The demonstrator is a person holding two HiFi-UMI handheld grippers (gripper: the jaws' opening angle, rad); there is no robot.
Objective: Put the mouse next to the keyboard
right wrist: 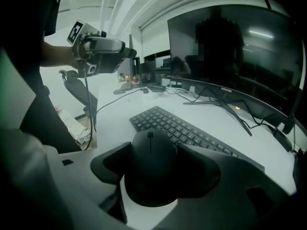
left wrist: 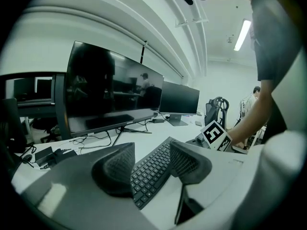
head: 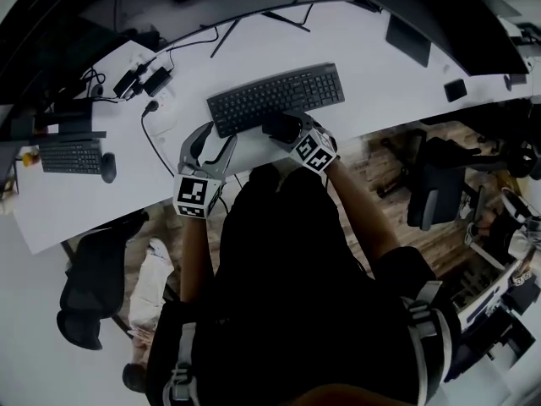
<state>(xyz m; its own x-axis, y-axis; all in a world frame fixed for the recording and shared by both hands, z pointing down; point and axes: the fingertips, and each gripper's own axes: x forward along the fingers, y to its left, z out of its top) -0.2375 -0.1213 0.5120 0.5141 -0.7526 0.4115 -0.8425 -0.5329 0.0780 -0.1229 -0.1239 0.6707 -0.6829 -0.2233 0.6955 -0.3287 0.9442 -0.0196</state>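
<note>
A black mouse [head: 281,127] sits between the jaws of my right gripper [head: 287,130], which is shut on it by its sides. In the right gripper view the mouse [right wrist: 152,169] fills the gap between the pads, scroll wheel facing away. It is held at the near edge of the black keyboard [head: 276,98], around the middle of that edge. The keyboard [right wrist: 189,130] lies on the white desk [head: 363,53]. My left gripper [head: 211,142] stands open near the keyboard's left end with nothing between its fingers [left wrist: 117,169]; the keyboard [left wrist: 152,169] shows beyond them.
A second keyboard [head: 72,156] and mouse [head: 108,167] lie at the desk's far left. Power bricks and cables [head: 144,81] sit behind the left gripper. Large monitors [right wrist: 230,56] stand along the back edge. Office chairs [head: 435,184] stand to the right and left [head: 93,290].
</note>
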